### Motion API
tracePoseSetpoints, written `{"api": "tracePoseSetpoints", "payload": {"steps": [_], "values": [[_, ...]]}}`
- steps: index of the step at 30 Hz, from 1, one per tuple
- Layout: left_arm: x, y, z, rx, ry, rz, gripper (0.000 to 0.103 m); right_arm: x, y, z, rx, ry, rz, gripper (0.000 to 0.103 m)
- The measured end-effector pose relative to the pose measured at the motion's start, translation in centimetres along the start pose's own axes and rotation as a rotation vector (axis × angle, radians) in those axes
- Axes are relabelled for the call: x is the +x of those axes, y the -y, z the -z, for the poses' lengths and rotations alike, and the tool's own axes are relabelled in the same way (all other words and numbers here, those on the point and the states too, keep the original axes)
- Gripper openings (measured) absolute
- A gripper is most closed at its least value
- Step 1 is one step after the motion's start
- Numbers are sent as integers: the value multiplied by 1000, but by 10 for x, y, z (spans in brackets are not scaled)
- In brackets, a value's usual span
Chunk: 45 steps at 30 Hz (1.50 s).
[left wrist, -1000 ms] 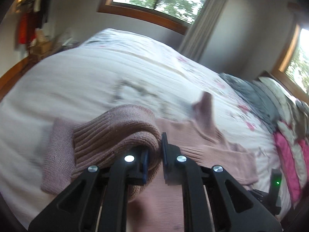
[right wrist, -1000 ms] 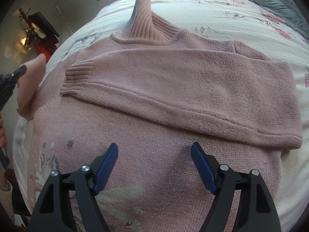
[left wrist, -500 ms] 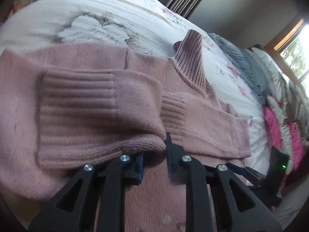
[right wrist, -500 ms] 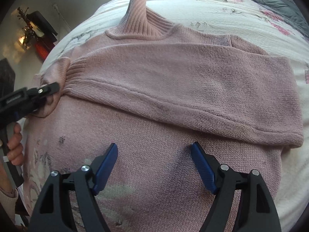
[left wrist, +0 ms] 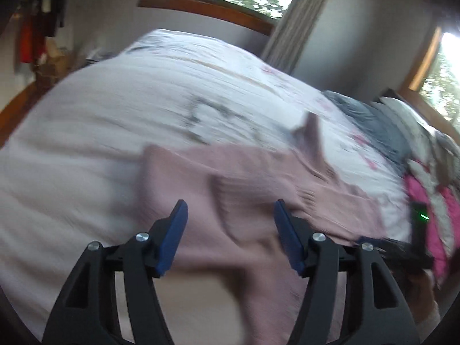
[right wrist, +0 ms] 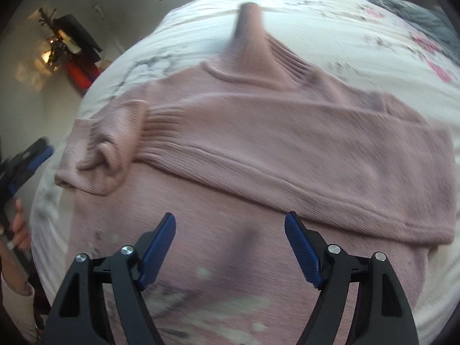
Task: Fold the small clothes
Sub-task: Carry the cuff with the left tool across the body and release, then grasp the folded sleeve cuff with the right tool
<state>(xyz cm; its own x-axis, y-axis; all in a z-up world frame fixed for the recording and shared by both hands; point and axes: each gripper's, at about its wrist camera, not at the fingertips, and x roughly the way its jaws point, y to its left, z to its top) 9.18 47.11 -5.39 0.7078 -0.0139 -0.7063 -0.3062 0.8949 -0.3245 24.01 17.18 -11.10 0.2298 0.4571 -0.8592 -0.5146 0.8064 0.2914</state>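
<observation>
Risk: we judge the bunched sleeve cuff (right wrist: 106, 155) may unroll off the sweater (right wrist: 258, 149), w/ left gripper (left wrist: 228, 221) & right gripper (right wrist: 230, 238) both spread, empty.

We see the sweater (right wrist: 258, 149) lying flat on the bed (right wrist: 330, 23), both sleeves folded across its chest, collar (right wrist: 256, 46) at the far end, heaped bedding (left wrist: 425, 155) to the right

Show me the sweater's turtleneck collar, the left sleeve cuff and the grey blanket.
turtleneck collar (right wrist: 256, 49), right wrist view, ribbed neck
left sleeve cuff (right wrist: 109, 155), right wrist view, crumpled ribbing
grey blanket (left wrist: 371, 120), left wrist view, top folds
</observation>
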Motion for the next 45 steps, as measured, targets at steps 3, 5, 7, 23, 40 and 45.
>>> {"api": "tracePoseSetpoints", "payload": {"steps": [3, 5, 7, 23, 40, 45], "values": [[23, -11, -4, -6, -60, -87, 60, 0, -16, -10, -6, 2, -31, 79], [45, -18, 1, -12, -141, -99, 60, 0, -26, -17, -10, 0, -46, 79], [59, -18, 8, 37, -172, -145, 61, 4, -39, -29, -12, 0, -71, 79], [-2, -14, -5, -21, -30, -65, 68, 76, -93, -76, 92, -144, -283, 38], [34, 34, 6, 26, -89, -37, 68, -31, 3, -56, 110, 118, -158, 18], [69, 48, 15, 67, -164, -129, 68, 5, 37, -44, 187, 50, -92, 18]]}}
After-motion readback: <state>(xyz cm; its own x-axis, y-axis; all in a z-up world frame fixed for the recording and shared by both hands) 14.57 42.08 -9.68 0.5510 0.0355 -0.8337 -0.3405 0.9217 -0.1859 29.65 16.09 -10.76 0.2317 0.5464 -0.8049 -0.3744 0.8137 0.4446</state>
